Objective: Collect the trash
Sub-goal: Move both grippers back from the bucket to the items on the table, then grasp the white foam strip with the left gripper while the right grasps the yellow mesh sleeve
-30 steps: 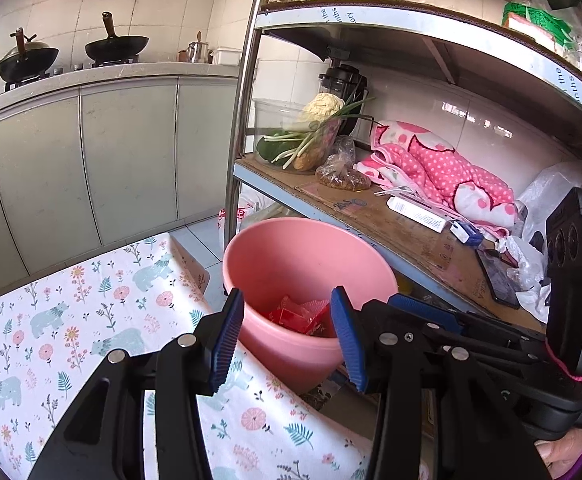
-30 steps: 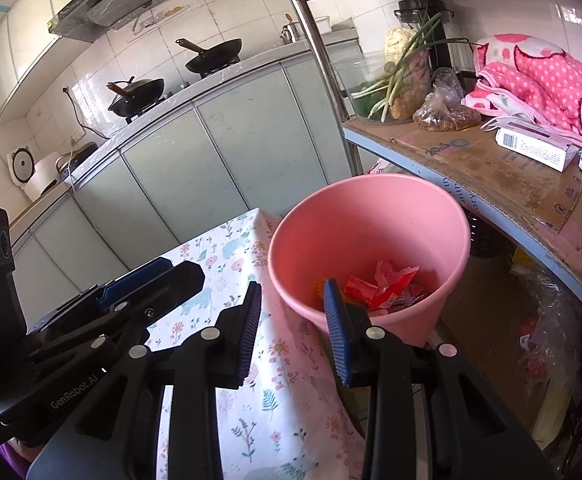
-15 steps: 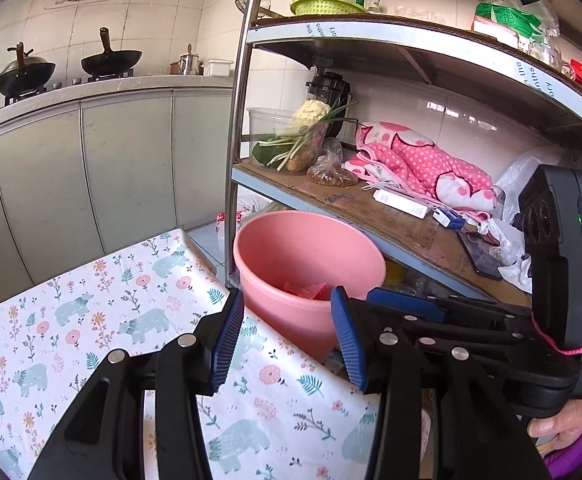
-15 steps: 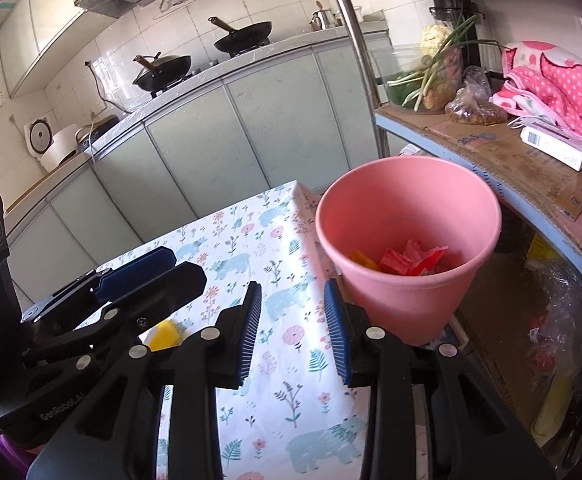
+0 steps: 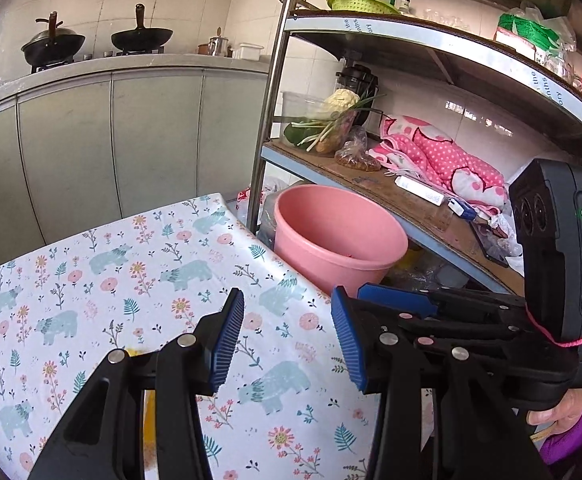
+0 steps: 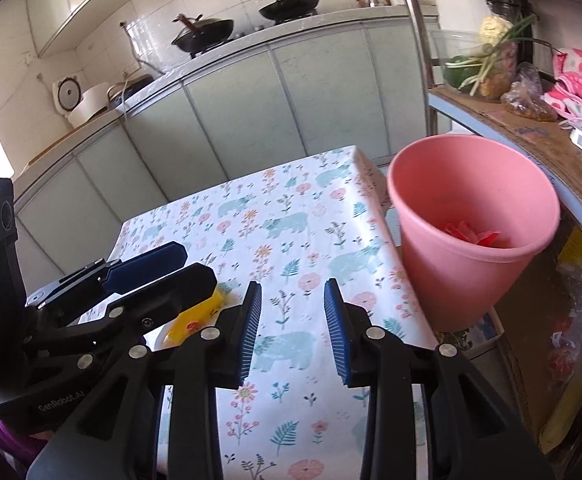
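A pink bucket [image 5: 339, 240] stands on the floor past the table's far right corner; it also shows in the right wrist view [image 6: 471, 232], with red wrappers [image 6: 471, 236] inside. A yellow wrapper [image 6: 195, 316] lies on the floral tablecloth [image 6: 283, 240], partly hidden behind the left gripper; a yellow patch [image 5: 149, 420] shows under the left gripper's fingers. My left gripper [image 5: 287, 332] is open and empty above the table. My right gripper [image 6: 293, 328] is open and empty above the table, right of the yellow wrapper.
A metal shelf rack [image 5: 371, 188] stands right of the bucket with vegetables [image 5: 327, 120], a pink dotted cloth [image 5: 443, 160] and small boxes. A kitchen counter with two woks [image 5: 139, 38] runs along the back. Bags lie under the shelf [image 6: 579, 320].
Both grippers have pulled back from over the bucket to above the table. The bucket now sits farther away and the yellow wrapper has come into view.
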The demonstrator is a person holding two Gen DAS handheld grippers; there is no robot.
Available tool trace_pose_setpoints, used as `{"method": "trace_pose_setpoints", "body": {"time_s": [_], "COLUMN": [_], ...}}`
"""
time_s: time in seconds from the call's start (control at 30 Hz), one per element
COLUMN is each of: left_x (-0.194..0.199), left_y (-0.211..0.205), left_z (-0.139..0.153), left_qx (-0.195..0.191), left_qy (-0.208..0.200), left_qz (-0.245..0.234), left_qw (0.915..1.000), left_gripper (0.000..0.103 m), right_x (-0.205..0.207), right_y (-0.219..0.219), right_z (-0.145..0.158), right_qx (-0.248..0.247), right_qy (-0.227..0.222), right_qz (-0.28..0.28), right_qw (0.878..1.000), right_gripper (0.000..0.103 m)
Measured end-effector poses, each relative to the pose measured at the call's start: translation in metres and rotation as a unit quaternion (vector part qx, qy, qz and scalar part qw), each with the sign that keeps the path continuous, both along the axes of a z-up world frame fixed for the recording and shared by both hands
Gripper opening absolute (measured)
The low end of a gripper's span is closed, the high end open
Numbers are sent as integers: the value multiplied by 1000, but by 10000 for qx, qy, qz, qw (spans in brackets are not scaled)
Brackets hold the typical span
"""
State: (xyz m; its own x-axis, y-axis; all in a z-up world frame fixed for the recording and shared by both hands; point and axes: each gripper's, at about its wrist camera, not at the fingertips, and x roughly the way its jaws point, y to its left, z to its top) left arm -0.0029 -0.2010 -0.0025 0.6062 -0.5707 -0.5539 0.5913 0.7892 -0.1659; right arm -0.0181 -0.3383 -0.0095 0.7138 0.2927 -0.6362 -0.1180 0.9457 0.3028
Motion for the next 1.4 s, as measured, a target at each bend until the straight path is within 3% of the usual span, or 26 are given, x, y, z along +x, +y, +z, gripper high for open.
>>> {"method": "trace_pose_setpoints", "body": {"time_s": [0.2,0.37,0.57,0.67,0.8,1.03,1.27,1.4], "left_x": [-7,-12,-10,-12,-15,-6,5,9], "left_y": [29,79,153,171,164,110,96,99], "left_z": [-2,0,-6,-14,-25,-50,-71,-78], "left_qx": [89,343,446,388,357,820,1130,1161], "left_qy": [80,6,355,586,791,865,905,934], "left_qz": [121,616,1344,1454,1227,587,478,521], "left_qw": [9999,9975,9893,9869,9886,9911,9883,9875], "left_gripper": [45,45,44,44,44,45,44,36], "right_x": [2,7,15,17,19,19,22,24], "right_y": [20,29,37,41,40,35,37,45], "right_z": [-2,-10,-20,-24,-28,-31,-36,-39], "right_qx": [22,83,141,127,154,164,206,198], "right_qy": [3,95,236,304,365,408,507,619], "right_qz": [284,405,567,637,647,591,631,777], "right_qw": [9996,9991,9980,9974,9971,9973,9965,9949], "right_gripper": [33,33,33,33,33,33,33,33]}}
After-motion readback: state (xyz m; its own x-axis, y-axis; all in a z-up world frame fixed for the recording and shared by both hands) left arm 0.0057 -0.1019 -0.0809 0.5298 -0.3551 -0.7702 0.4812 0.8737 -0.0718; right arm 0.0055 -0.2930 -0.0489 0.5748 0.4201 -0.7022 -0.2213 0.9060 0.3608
